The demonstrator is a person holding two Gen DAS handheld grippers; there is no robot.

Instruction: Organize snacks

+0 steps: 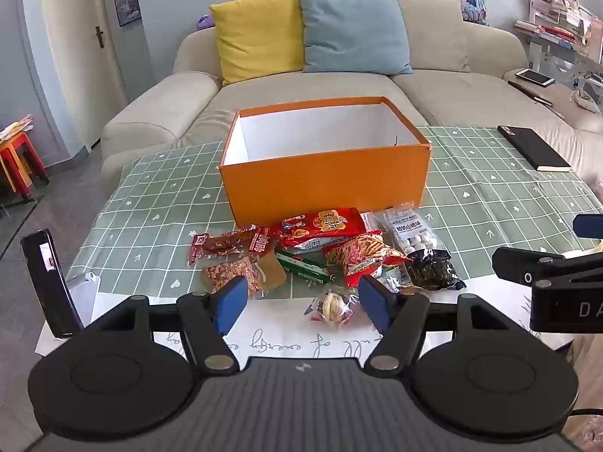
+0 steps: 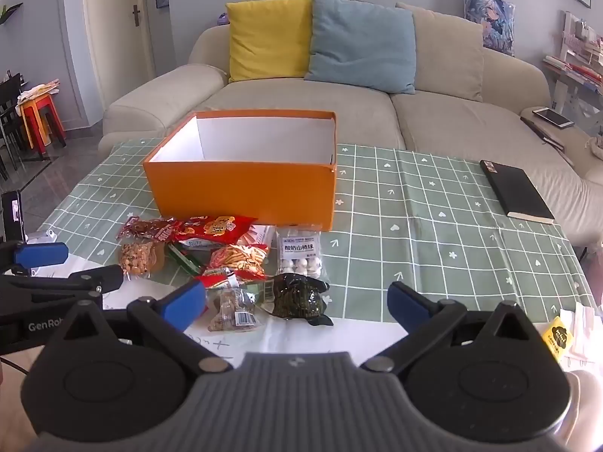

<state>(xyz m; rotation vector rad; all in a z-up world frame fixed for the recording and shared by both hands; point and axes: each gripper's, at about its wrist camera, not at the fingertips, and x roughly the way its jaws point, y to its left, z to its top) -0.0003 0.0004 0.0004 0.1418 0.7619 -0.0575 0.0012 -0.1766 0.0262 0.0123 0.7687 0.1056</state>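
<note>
Both the left gripper (image 1: 303, 303) and right gripper (image 2: 296, 303) hang wide and empty over the heap of crinkly, light, slippery plastic snack packets (image 1: 324, 252) mid-frame before the open orange cardboard box (image 1: 324, 177), best pinched by a sealed edge.

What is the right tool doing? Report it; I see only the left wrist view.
Observer: The right tool stands wide open, with nothing gripped between its pads.
Operator: Check the table to its right.
Observer: A small yellow packet lies at the near right edge of the table.
</note>
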